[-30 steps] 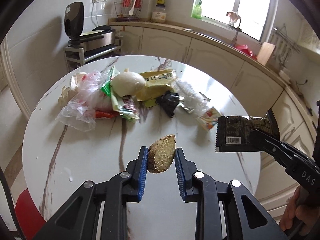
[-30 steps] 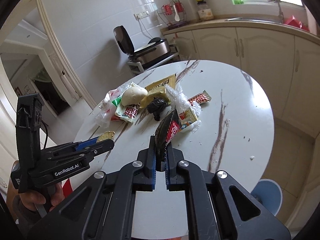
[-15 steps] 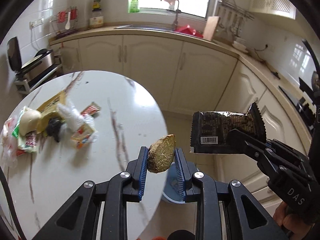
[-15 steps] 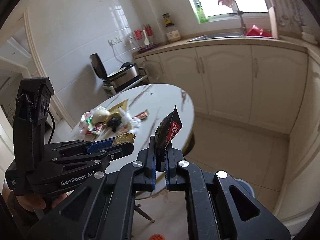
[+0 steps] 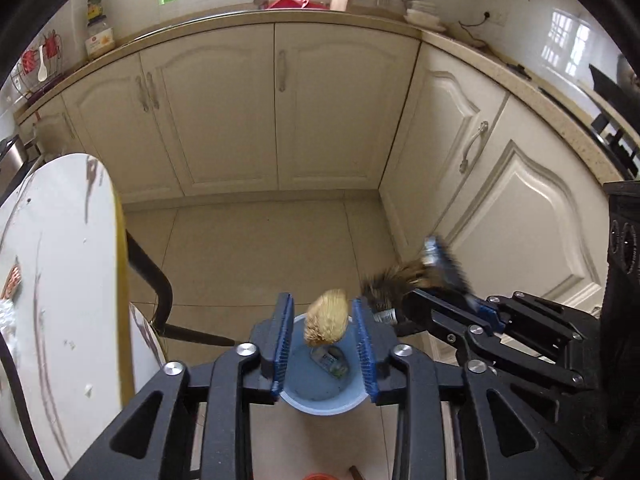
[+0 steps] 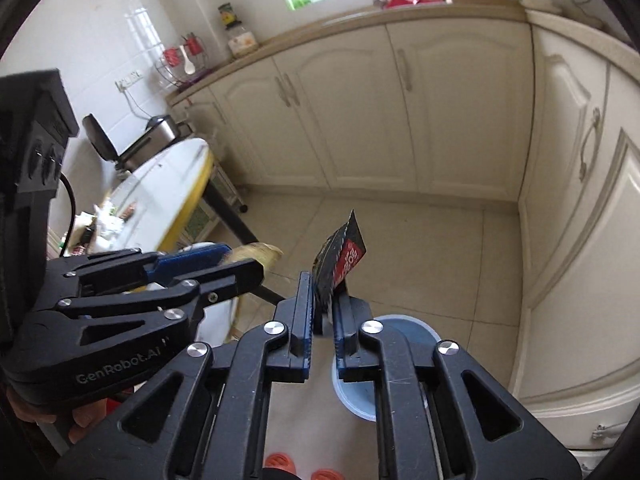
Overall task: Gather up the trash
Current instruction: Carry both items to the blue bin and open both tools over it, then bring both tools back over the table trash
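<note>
My left gripper [image 5: 323,340] has its jaws spread, and the brown food scrap [image 5: 326,316] hangs between the pads without clear contact, right above the blue bin [image 5: 320,380] on the floor. A small wrapper lies inside the bin. My right gripper [image 6: 322,320] is shut on the black snack wrapper [image 6: 340,256] and holds it above the bin's [image 6: 360,396] near rim. The right gripper also shows in the left wrist view [image 5: 440,304], blurred, just right of the scrap. The left gripper shows at the left in the right wrist view [image 6: 240,260].
The round white table [image 5: 52,280] with its yellow edge and black legs stands at the left, with more trash on it [image 6: 104,220]. Cream cabinets [image 5: 280,112] line the back and right walls. Orange slippers [image 6: 280,462] lie on the tiled floor below.
Both grippers swung away from the table and down over the blue bin. The left jaws have spread wider, and the scrap now sits loose between them. The right one still grips the wrapper.
</note>
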The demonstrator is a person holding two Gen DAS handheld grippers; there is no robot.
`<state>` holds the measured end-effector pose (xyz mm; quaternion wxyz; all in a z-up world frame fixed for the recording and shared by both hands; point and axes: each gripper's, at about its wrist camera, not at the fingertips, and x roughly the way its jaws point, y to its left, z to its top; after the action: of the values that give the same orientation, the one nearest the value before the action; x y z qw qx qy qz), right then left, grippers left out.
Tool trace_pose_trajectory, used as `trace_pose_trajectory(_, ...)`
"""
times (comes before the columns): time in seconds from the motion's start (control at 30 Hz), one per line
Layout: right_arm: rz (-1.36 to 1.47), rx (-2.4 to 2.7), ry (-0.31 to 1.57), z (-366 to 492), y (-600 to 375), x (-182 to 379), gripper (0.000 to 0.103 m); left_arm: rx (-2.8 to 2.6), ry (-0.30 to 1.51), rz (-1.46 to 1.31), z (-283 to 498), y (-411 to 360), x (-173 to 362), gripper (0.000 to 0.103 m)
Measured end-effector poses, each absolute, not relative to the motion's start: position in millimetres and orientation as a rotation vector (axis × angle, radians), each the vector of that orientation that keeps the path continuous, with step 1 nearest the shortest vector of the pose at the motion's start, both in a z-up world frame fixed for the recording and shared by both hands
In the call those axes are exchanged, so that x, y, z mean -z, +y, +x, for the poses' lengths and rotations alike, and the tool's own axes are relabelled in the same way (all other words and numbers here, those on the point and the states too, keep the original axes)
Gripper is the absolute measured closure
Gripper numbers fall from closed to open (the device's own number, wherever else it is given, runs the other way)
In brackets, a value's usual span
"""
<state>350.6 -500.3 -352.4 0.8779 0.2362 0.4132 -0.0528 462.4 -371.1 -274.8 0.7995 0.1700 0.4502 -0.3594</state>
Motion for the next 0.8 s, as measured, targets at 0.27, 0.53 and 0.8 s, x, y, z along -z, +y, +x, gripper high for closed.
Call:
trace_pose_trajectory(0.27,0.549,0.171,0.906,337.1,-520.8,366.9,0.055,0.730,0.986,0.359,479.8,-369.4,282.8,0.041)
trace_pose_trajectory(0.53,0.501,0.140,0.835,318.2,-497.7,320.7,0.047,0.651,0.864,0.347,440.5,-323.0,225.9,0.025)
trace_pose_trajectory(0.8,0.397,0.081,0.747,309.4,-434.1,252.1,0.031,0.564,0.738,0.262,401.1,-220.9,172.0,0.010)
